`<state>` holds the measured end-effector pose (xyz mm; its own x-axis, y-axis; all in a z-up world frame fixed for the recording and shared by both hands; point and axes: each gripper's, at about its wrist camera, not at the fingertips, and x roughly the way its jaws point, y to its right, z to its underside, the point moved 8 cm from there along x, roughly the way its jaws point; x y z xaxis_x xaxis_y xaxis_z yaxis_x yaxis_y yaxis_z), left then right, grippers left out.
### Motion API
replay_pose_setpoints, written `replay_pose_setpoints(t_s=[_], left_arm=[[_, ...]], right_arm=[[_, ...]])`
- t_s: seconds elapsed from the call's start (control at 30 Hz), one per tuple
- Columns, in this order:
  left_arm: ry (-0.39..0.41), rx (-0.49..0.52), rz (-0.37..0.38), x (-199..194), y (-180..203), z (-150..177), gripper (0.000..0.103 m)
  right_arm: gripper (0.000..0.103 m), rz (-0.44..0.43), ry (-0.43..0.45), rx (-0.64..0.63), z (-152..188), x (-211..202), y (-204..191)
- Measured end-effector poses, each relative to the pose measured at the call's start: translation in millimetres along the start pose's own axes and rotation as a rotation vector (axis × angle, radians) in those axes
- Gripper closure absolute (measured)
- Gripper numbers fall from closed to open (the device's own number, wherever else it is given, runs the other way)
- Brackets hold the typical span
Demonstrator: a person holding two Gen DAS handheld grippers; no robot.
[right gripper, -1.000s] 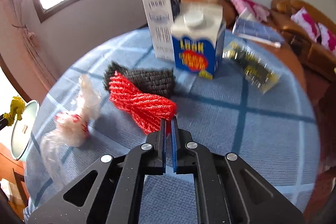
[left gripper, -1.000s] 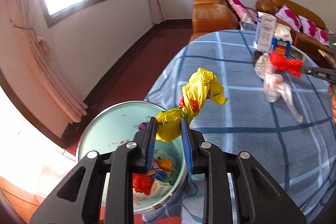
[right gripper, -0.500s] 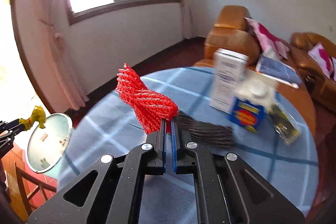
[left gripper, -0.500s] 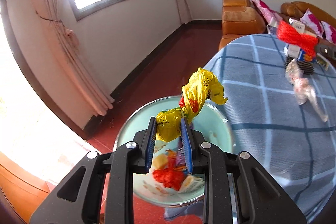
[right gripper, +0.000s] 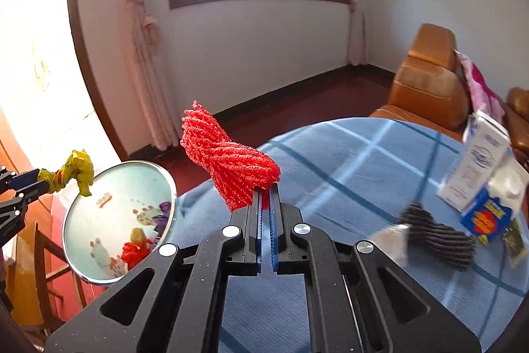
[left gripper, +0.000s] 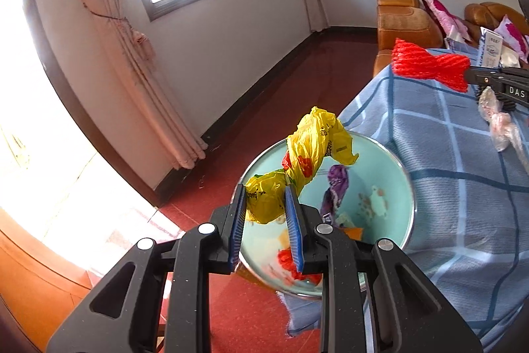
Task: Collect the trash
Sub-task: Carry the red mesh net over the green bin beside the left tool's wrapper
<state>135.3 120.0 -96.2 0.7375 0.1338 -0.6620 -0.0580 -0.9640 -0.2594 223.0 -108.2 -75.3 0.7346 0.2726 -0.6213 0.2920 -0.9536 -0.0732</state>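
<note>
Left gripper point(left gripper: 266, 204): pads pinch the yellow bag point(left gripper: 297, 167) by its lower end; the twisted rest sticks up over the bin point(left gripper: 401, 167).
Right gripper point(right gripper: 265, 191): jaws pressed almost together on the tail of the red net point(right gripper: 228, 159), held above the table point(right gripper: 347, 161) edge.
Bin: beside the table; the grippers hide part of its contents, with red, orange and purple scraps showing.
Clear bag point(left gripper: 502, 129): on the cloth, cut off at the frame edge.
Black net point(right gripper: 436, 237): blurred.
Cartons point(right gripper: 482, 174): blurred, print unreadable.
</note>
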Motion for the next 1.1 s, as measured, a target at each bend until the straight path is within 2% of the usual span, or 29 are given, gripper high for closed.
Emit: replay_pose_setpoints(t_s=[0.5,1.1], left_arm=[[-0.037,-0.014,-0.043,9.0,-17.4,12.5,0.079],[-0.049,-0.034,-0.067,12.0,-32.1,17.7,0.079]], right_arm=[[0.098,-0.065,-0.036,-0.123,0.2,35.3,-60.6],[0.098,-0.075,-0.055,-0.219,13.5,44.8,-88.2]])
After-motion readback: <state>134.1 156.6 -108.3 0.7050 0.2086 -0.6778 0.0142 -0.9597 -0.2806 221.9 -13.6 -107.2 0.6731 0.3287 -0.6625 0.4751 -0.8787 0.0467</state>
